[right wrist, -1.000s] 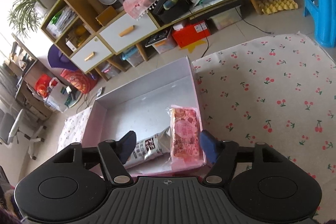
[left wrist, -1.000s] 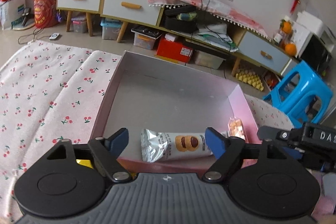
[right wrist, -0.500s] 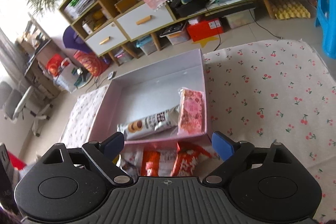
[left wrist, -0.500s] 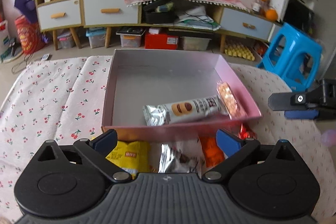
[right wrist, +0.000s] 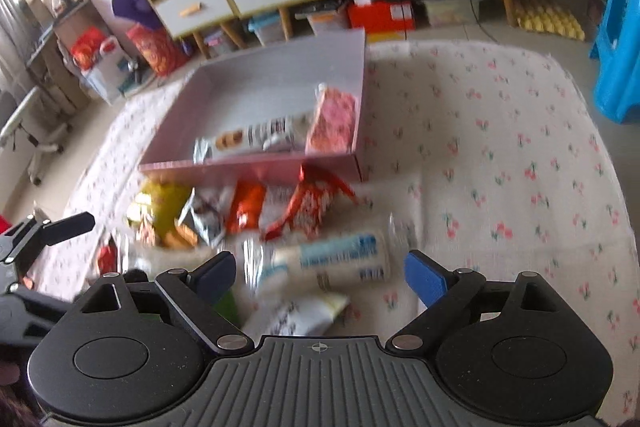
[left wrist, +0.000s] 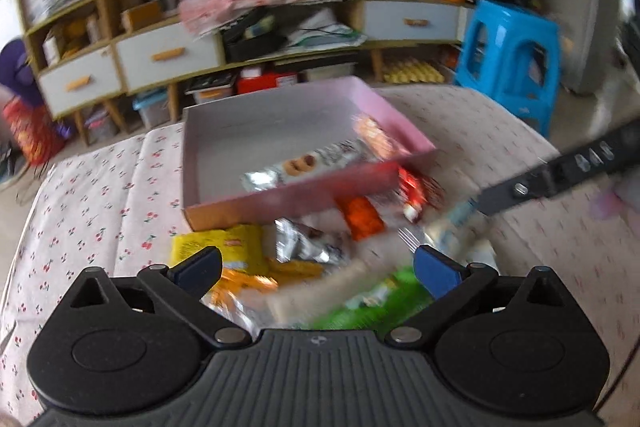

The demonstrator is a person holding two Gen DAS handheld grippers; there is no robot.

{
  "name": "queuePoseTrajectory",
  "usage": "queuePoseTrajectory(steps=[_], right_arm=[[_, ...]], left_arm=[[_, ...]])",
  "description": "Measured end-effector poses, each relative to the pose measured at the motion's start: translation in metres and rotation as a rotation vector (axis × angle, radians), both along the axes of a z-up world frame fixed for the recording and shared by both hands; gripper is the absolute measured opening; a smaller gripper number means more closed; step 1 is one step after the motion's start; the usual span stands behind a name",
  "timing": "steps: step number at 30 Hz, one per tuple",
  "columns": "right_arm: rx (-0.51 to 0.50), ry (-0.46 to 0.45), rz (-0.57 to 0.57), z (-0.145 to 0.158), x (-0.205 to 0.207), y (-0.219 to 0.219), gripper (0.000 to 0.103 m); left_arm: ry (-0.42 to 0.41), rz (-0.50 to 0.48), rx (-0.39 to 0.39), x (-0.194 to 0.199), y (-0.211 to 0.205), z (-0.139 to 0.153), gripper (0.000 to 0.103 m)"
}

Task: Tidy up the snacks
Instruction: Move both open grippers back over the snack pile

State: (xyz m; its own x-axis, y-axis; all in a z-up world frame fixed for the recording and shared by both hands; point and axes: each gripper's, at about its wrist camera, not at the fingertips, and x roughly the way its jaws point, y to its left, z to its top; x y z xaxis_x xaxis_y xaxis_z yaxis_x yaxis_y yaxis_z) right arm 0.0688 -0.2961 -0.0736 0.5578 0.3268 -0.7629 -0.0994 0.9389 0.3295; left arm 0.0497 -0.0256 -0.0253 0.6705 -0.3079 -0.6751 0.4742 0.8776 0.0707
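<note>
1 cherry-print cloth (right wrist: pixel 500 155) covers the surface, and on it sits 1 shallow pink box (right wrist: pixel 362 75) with a grey inside, its long axis running away from the cameras toward the cabinets.

Inside the box lie 2 snacks. 1 silver biscuit bar (right wrist: pixel 248 141), with a brown biscuit picture on the wrapper, lies crosswise along the near wall, its crimped end toward the box's left side. 1 pink packet (right wrist: pixel 334 125) lies at the bar's right end against the right wall, its long axis pointing front to back.

Just outside the near wall is a loose heap of snacks; blur keeps me from an exact count. I can pick out 1 white roll with blue print (right wrist: pixel 336 259) lying crosswise nearest the right gripper, 1 yellow bag (left wrist: pixel 220 247) at the left end, 1 red-and-white wrapper (right wrist: pixel 312 203), 1 orange packet (left wrist: pixel 362 217) pointing toward the box, and 1 silver-and-brown packet (left wrist: pixel 304 245).

The 2 grippers hover over the heap. The left gripper (left wrist: pixel 316 269) has its jaws spread wide with nothing pinched. The right gripper (right wrist: pixel 318 273) is also spread wide, the white roll beyond its fingertips and not pressed by them.
</note>
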Motion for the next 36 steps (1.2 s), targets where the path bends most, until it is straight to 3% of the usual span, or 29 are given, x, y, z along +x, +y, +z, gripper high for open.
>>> queuePoseTrajectory(steps=[6, 11, 15, 20, 23, 28, 32, 36], right_arm=[[-0.015, 0.023, 0.089, -0.002, -0.020, 0.005, 0.093], [-0.062, -0.004, 0.212, -0.004, -0.038, 0.011, 0.093], [-0.105, -0.020, 0.301, -0.011, -0.049, 0.013, 0.093], [-0.182, -0.045, 0.447, -0.022, -0.061, 0.026, 0.093], [-0.234, -0.067, 0.497, -0.031, -0.064, 0.032, 0.093], [-0.245, -0.054, 0.519, -0.042, -0.059, 0.034, 0.093], [-0.239, -0.061, 0.534, -0.047, -0.061, 0.035, 0.093], [-0.238, -0.072, 0.564, -0.049, -0.067, 0.034, 0.093]], left_arm=[[-0.007, -0.140, 0.073, -0.028, -0.015, -0.013, 0.101], [-0.013, -0.192, 0.043, -0.040, -0.017, -0.026, 0.100], [-0.068, -0.250, 0.157, -0.040, -0.024, -0.033, 0.096], [-0.081, -0.299, 0.170, -0.042, -0.028, -0.034, 0.093], [-0.042, -0.305, 0.193, -0.040, -0.031, -0.042, 0.082], [-0.018, -0.305, 0.204, -0.052, -0.029, -0.041, 0.082], [0.013, -0.258, 0.163, -0.063, -0.023, -0.039, 0.081], [0.062, -0.121, 0.062, -0.068, -0.017, -0.045, 0.081]])
